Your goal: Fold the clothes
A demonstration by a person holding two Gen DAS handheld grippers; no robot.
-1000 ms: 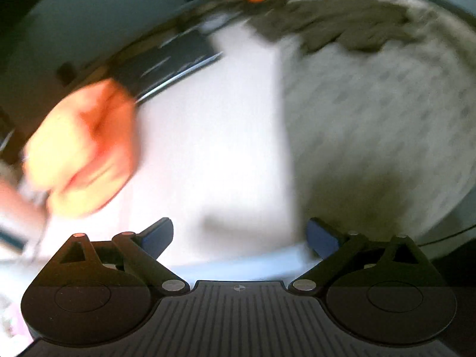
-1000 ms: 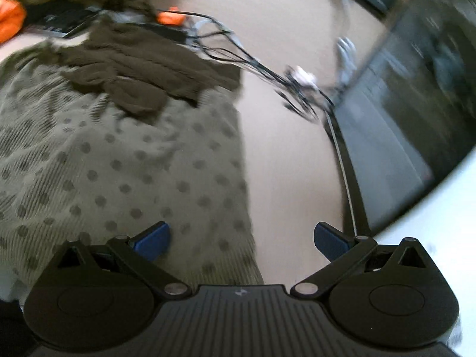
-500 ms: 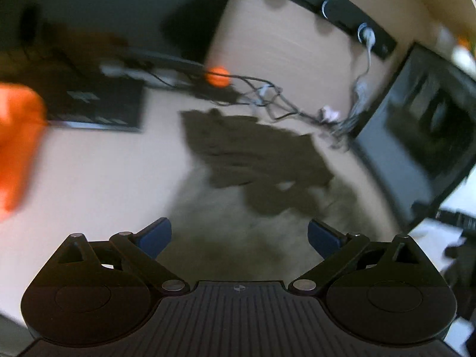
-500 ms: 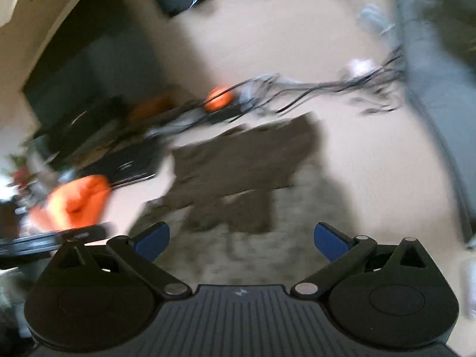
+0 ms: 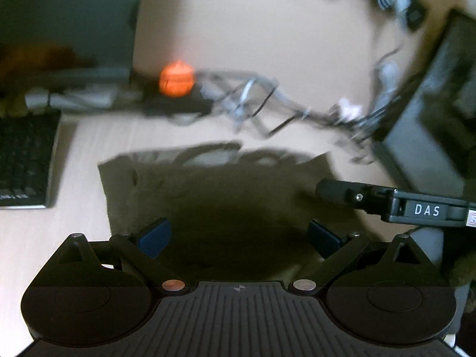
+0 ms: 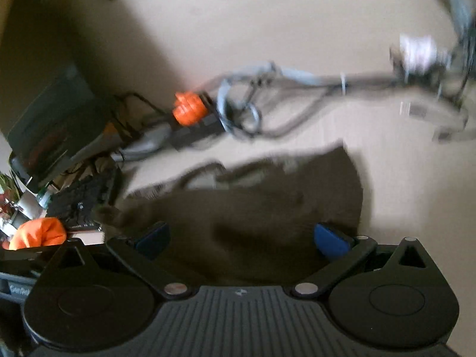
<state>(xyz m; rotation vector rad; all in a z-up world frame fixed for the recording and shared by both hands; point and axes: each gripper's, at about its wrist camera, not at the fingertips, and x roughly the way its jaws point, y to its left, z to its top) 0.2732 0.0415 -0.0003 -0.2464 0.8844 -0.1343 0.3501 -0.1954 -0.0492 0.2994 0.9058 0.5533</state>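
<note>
The left gripper [image 5: 239, 235] has its jaws wide apart with nothing between them. The right gripper [image 6: 241, 238] has its jaws wide apart too. Both hang over the dark brown cloth [image 5: 214, 196], which lies flat on the pale bench [image 5: 74, 136]. At 12 o'clock past the cloth sits a tangle of cables [image 6: 267, 101] with an orange plug [image 6: 189, 108]. At 9 o'clock is a black keyboard [image 5: 23, 160].
</note>
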